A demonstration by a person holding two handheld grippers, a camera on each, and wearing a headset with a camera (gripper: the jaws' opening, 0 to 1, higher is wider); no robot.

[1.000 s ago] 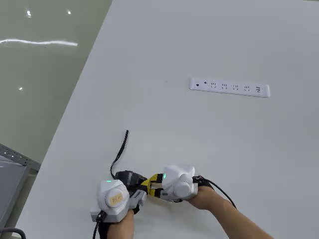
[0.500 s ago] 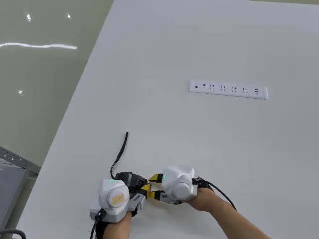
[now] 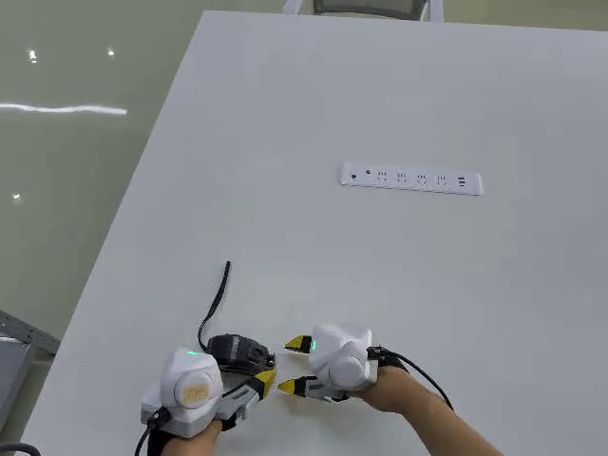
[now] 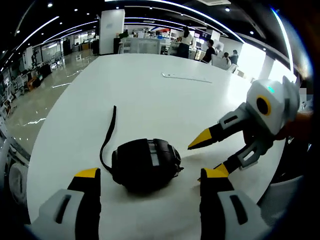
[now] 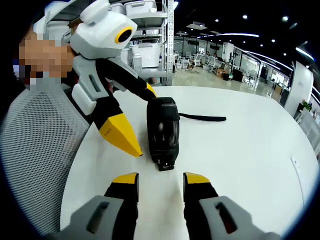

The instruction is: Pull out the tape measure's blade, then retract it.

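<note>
Black, round-bodied tape measure (image 3: pixel 237 351) with a black wrist strap (image 3: pixel 214 302), lying near the front left corner of the white desk (image 3: pixel 380 266). The case is seen between the widely spread jaws of the left tool (image 4: pixel 151 174) and is touched by neither. It lies just ahead of the right tool (image 5: pixel 160 179), whose jaws are likewise parted and empty. One second ago the yellow tips of both tools were crowded against the case; a clear gap is now shown.
</note>
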